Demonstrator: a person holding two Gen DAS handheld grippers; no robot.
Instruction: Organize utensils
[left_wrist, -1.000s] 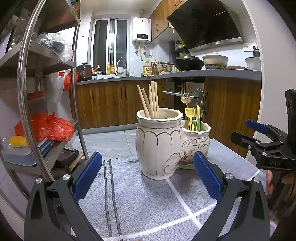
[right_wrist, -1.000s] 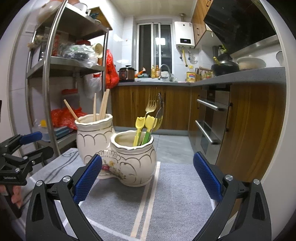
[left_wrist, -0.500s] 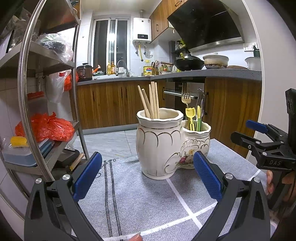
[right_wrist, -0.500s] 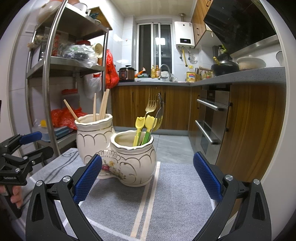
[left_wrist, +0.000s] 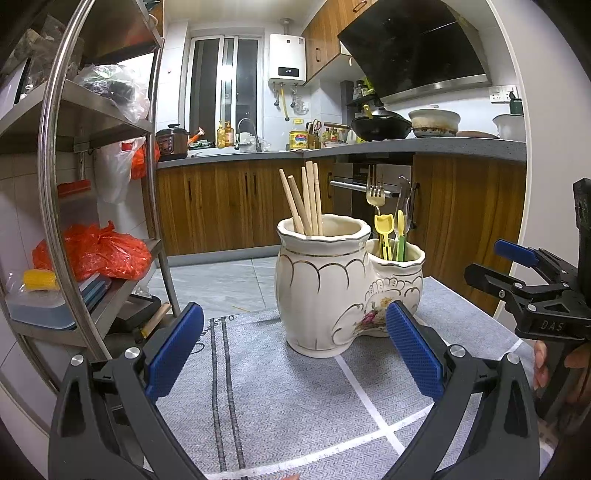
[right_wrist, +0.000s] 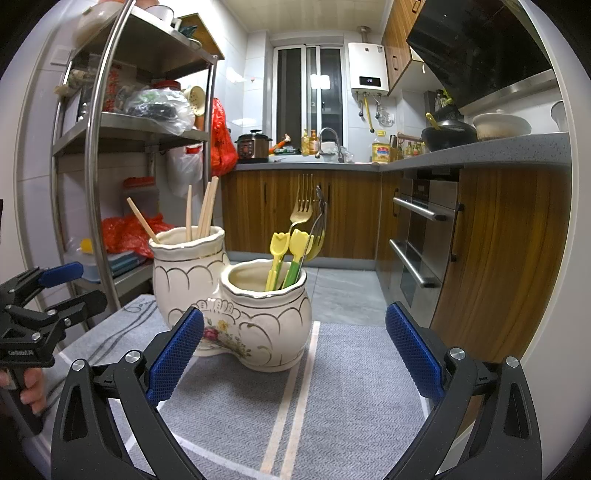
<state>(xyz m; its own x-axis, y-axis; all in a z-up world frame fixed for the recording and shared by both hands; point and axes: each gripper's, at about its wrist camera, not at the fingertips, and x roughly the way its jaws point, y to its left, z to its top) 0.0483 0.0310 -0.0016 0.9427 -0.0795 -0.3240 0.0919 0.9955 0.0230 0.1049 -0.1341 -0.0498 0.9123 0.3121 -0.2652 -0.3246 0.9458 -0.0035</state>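
Two joined pots form your holder (left_wrist: 332, 291), standing on the grey cloth (left_wrist: 280, 391) between your grippers. Your left view shows the tall pot nearest, four chopsticks (left_wrist: 304, 201) upright in it, with the low pot behind to the right. Your right view reverses this: the low pot sits nearest, and its contents read clearly there, namely two yellow tulip-topped utensils (right_wrist: 286, 254), one with a green handle, a gold fork (right_wrist: 303, 206) and a dark metal piece (right_wrist: 319, 216) that you cannot identify. From the left these overlap and are hard to separate. Lower ends of all utensils are hidden inside the pots. The holder is cream ceramic with gold scallop lines and a flower motif at the join.

Your left gripper (left_wrist: 293, 350) is spread wide, holding nothing. Your right gripper (right_wrist: 293, 350) is likewise spread and empty. Each appears side-on in the other's view, partly cut off at the frame edge. Neither touches the holder.
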